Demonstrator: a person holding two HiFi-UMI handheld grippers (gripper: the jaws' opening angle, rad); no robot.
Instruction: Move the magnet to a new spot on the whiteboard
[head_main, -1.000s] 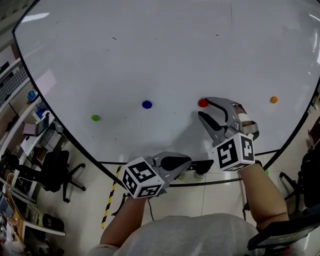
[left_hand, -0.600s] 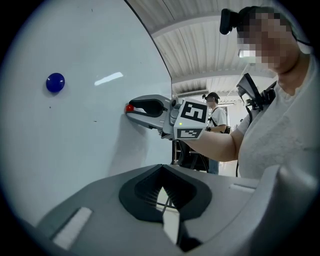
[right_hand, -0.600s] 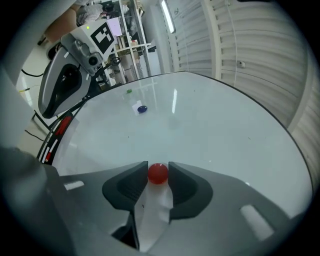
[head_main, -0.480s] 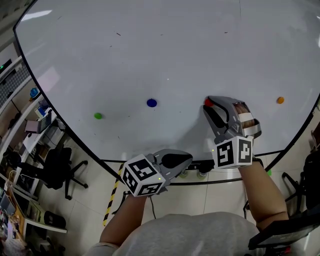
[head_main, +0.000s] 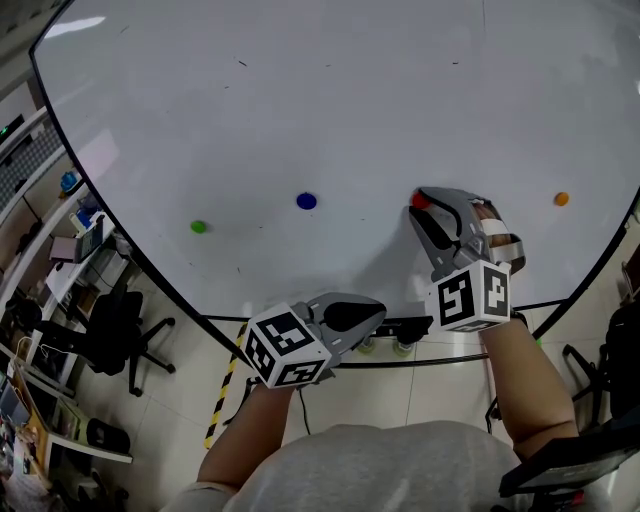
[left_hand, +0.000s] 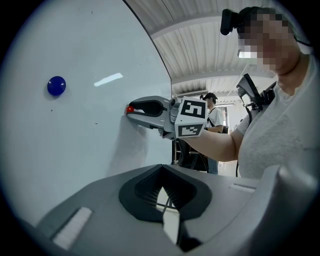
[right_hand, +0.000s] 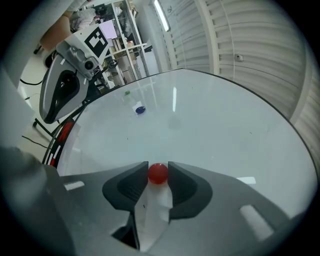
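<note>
A red magnet (head_main: 419, 201) sits on the big whiteboard (head_main: 330, 100), right of its middle. My right gripper (head_main: 421, 205) is pressed up to the board, shut on that magnet. In the right gripper view both pads touch the red magnet (right_hand: 158, 173) on either side. The left gripper view shows the same grip from the side, the red magnet (left_hand: 130, 109) at the jaw tips. My left gripper (head_main: 375, 316) hangs below the board's lower edge, shut and holding nothing, its tips (left_hand: 162, 167) meeting.
A blue magnet (head_main: 306, 201), a green magnet (head_main: 199, 227) and an orange magnet (head_main: 561, 199) also stick to the board. Office chairs (head_main: 110, 340) and shelves stand at the left. Yellow-black tape (head_main: 222, 395) runs along the floor. A person (left_hand: 212, 107) stands behind.
The right gripper's jaws have come together from wide open onto the red magnet and pushed in closer to the board. The left gripper has barely shifted.
</note>
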